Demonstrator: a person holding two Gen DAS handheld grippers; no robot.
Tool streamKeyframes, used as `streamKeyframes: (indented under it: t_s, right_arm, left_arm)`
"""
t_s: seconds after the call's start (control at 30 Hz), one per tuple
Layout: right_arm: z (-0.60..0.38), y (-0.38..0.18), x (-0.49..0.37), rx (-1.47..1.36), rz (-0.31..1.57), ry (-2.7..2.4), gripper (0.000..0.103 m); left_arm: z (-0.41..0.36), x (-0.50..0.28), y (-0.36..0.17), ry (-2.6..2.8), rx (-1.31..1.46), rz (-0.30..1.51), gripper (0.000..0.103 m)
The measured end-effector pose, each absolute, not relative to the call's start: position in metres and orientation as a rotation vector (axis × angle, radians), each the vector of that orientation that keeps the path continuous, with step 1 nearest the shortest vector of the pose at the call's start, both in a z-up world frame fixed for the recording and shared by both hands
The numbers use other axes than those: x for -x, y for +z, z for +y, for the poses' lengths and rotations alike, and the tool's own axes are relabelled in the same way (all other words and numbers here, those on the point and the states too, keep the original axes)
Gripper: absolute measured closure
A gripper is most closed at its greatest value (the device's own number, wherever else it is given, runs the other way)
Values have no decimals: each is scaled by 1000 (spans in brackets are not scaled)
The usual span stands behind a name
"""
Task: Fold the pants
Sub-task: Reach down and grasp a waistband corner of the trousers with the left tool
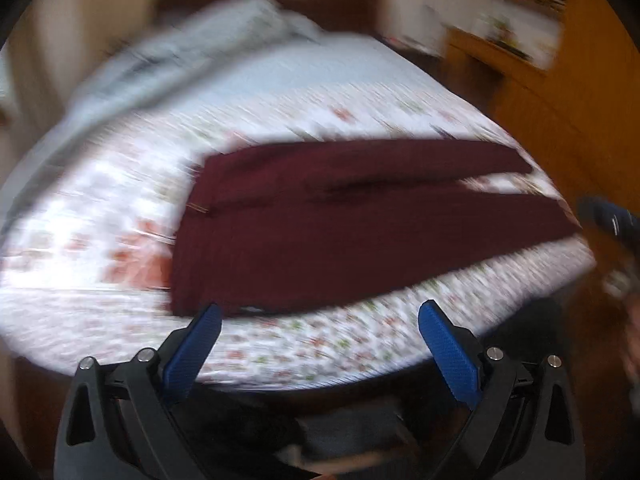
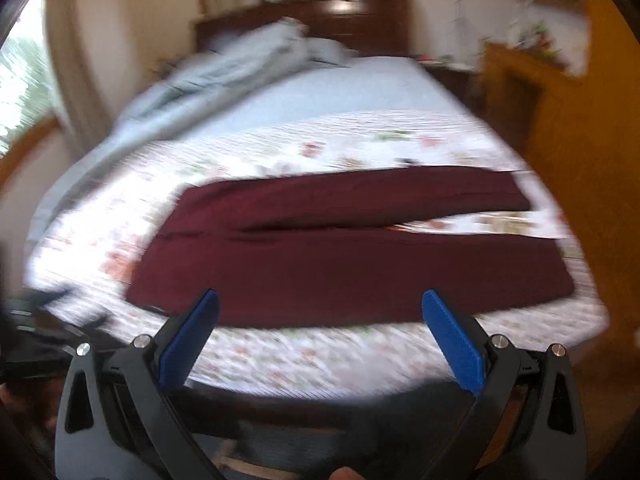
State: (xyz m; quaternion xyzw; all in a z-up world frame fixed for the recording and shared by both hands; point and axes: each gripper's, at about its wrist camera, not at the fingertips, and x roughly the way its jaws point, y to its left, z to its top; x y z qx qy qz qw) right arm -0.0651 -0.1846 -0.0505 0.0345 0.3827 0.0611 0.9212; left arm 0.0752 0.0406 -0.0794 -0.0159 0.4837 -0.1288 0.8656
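My left gripper hovered off the bed's near edge, jaws wide apart and empty. The maroon pants lay flat on the floral quilt, legs rightward. My right gripper hovered likewise, spread and empty.

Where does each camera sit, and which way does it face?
Left wrist: on the left tongs, looking along the open blue fingers at the maroon pants on the bed.
Right wrist: on the right tongs, open too, facing the pants nearer their legs.
Shared: pants, floral quilt, crumpled blue blanket, headboard.
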Motion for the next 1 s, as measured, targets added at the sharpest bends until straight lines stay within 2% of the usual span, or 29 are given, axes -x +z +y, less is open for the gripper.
streamKeyframes:
  t_s: [0.07, 0.2, 0.27, 0.43, 0.53, 0.77, 0.87, 1.0]
  right_arm:
    - [-198, -66, 38, -47, 843, 121, 2]
    - [-223, -88, 4, -27, 887, 91, 2]
    - [-231, -96, -6, -36, 889, 110, 2]
    - [-246, -131, -42, -91, 967, 157, 2]
    - [-247, -148, -62, -117, 1005, 188, 2]
    - [-245, -169, -97, -135, 1056, 226, 2]
    - [-247, -180, -107, -159, 1087, 228, 2]
    - [-253, -188, -115, -205, 1105, 253, 2]
  left_arm:
    - [62, -95, -100, -379, 93, 1076, 4]
    - [106, -140, -137, -330, -25, 1230, 4]
    - [142, -174, -146, -299, 32, 1299, 4]
    - [227, -280, -142, -360, 359, 1272, 4]
    - [260, -344, -154, -326, 442, 1238, 4]
    - [273, -452, -213, -359, 453, 1235, 4]
    - [271, -473, -239, -424, 478, 1252, 4]
    - [253, -484, -247, -540, 415, 1233, 4]
